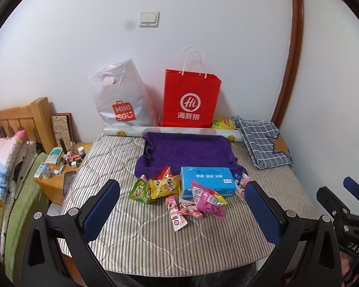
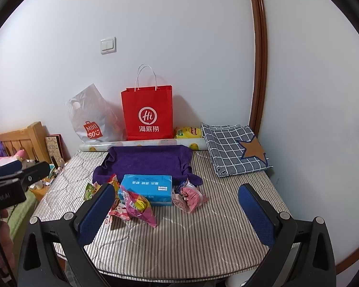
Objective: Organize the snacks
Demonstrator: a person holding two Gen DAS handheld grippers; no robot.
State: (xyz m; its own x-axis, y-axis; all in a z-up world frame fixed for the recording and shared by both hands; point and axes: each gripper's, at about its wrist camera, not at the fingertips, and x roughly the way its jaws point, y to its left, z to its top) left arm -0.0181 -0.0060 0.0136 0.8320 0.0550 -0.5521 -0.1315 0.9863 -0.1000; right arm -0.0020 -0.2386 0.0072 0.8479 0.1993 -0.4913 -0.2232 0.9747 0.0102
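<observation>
Snacks lie in a loose pile on the striped quilted table cover. A blue box sits in the middle, at the front edge of a purple towel. Left of the box are a yellow packet and a green packet. A bright pink packet lies in front, and another pink packet to the right. My left gripper and right gripper both hover open above the near edge, short of the pile.
A red paper bag and a white plastic bag stand against the back wall behind a paper roll. A checked cloth lies at the back right. A cluttered nightstand and a bed are at the left.
</observation>
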